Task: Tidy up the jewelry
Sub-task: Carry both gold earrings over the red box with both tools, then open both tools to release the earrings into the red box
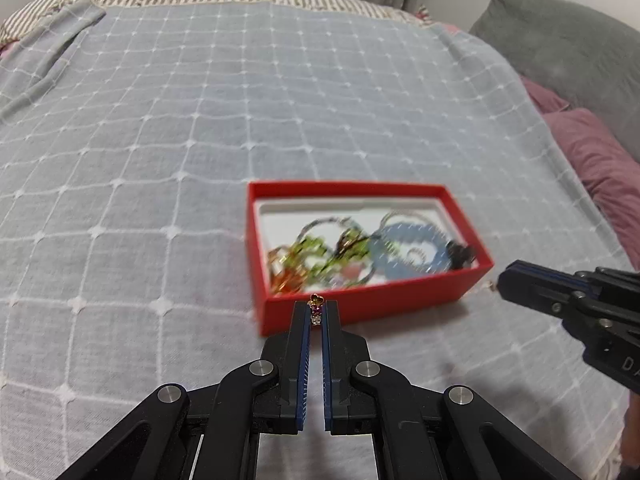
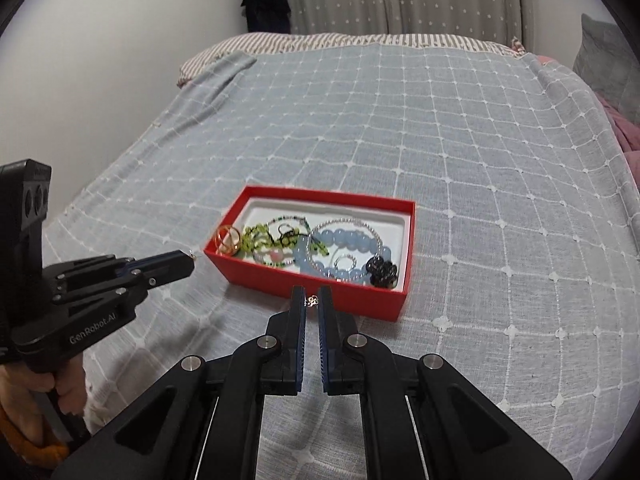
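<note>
Left gripper (image 1: pixel 317 312) is clamped on a small earring (image 1: pixel 317 309): gold heart on top, a purple stone and a clear stone below, pinched right at the fingertips. Right gripper (image 2: pixel 312 301) is likewise closed on a tiny gold-and-clear piece (image 2: pixel 312 300); probably the matching earring, but it's too small to say for sure. Both pieces are held off the bedspread (image 1: pixel 160 160), none of it resting on fabric.

Red box (image 2: pixel 320 296) sits just ahead of both sets of tips, near wall closest. Inside, in the right wrist view: blue bead bracelet (image 2: pixel 352 244) straight ahead of the right tips, a black flower piece (image 2: pixel 382 272) at its right end, green bead strand (image 2: pixel 260 236) and a gold ring (image 2: pixel 227 239) toward the left end. Left wrist view of the contents is motion-blurred.

Handling: these earrings are near weightless, rigid and slick metal with set stones. They can pivot or pop out of the ribbed pads if the grip eases even a little. Best hold is across the stone stack or the post, not the heart's edge. Dropped on the weave they'd be hard to find and hard to re-pinch, so release only once over the box's white liner (image 2: pixel 272 208), low, into a bare patch clear of the bead tangle.
</note>
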`<state>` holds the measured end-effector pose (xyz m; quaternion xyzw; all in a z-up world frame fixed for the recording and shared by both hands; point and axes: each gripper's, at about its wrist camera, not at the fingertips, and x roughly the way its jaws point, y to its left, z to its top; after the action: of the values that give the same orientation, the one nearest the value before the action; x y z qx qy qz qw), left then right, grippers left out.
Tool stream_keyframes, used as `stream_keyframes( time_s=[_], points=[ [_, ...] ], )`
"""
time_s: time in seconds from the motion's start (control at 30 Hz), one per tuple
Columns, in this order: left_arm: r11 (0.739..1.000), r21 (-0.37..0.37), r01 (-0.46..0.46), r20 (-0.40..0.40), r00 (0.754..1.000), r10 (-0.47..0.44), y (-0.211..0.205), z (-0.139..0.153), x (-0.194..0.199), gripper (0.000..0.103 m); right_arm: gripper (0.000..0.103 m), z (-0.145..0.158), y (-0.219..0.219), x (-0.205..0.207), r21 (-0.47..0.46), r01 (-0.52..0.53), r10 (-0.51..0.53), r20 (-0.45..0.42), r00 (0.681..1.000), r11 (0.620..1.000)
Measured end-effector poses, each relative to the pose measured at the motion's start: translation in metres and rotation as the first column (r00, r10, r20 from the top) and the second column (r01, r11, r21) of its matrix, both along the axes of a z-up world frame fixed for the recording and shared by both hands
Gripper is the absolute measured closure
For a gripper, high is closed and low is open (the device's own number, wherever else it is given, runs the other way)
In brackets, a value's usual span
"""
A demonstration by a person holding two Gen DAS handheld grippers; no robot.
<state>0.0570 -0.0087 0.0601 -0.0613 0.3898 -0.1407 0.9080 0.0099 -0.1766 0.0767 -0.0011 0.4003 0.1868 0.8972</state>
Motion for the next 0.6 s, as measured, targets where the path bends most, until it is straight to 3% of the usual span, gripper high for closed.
stream_keyframes(
  time_s=[0.3,0.6],
  points=[
    [1.000,-0.013,0.024,0.052,0.998,-0.023,-0.029,0.001,0.019,0.103,0.097,0.000,-0.003,0.017,0.050,0.035,-0.036,0.015,0.999,0.998],
    [1.000,-0.001,0.012,0.040,0.999,-0.012,-0.041,-0.011,0.038,0.103,0.097,-0.014,-0.009,0.038,0.052,0.074,-0.075,0.006,0.997,0.996]
  ],
)
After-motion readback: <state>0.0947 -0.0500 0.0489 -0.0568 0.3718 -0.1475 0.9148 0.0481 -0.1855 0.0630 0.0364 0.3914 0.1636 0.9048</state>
